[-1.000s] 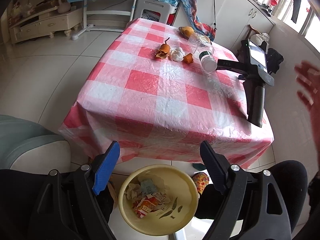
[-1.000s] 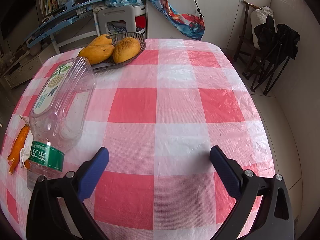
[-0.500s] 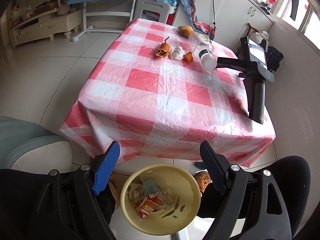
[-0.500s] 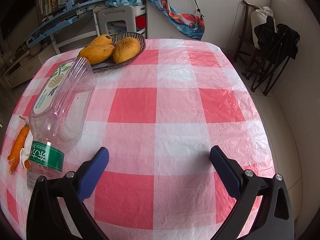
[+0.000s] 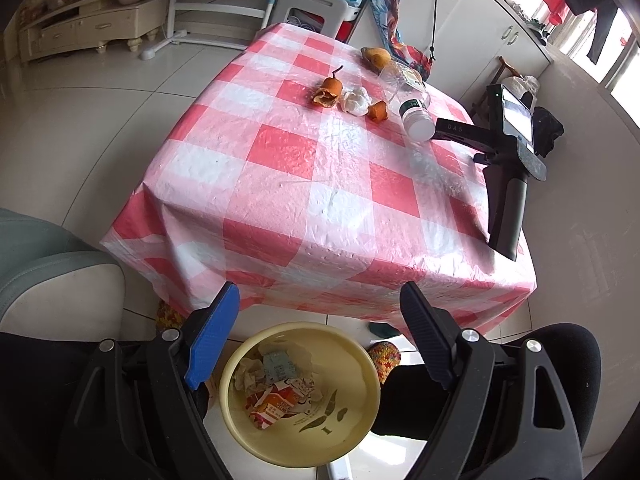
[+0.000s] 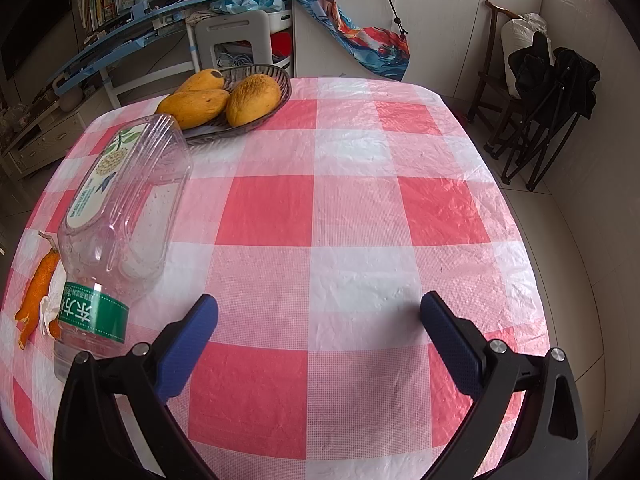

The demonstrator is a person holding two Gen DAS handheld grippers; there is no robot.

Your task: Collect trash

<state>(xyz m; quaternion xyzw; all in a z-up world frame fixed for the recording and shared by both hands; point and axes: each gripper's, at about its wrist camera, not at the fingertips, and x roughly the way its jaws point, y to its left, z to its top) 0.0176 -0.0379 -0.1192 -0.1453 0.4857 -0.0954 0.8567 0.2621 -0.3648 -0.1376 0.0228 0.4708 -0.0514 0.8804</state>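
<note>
My left gripper (image 5: 320, 300) is open and empty, held above a yellow basin (image 5: 352, 364) on the floor that holds crumpled paper and a wrapper (image 5: 276, 396). On the checked table lie orange peel (image 5: 329, 90), a white tissue wad (image 5: 355, 101), a second peel piece (image 5: 378, 111) and an empty clear plastic bottle (image 5: 408, 96) on its side. My right gripper (image 6: 319, 308) is open and empty, resting on the table; its body shows in the left wrist view (image 5: 506, 176). The bottle (image 6: 124, 216) lies just left of its left finger, with peel (image 6: 38, 284) beyond.
A dark basket (image 6: 276, 96) with three mangoes (image 6: 253, 98) stands at the table's far side. A grey-green seat (image 5: 52, 276) is left of the basin, a black chair (image 5: 568, 364) right. Folded dark chairs (image 6: 548, 92) stand by the wall.
The left gripper's view has shifted slightly, bringing the table and basin a little lower in frame. The hand seen at the right edge a second ago is gone. The right gripper has not moved.
</note>
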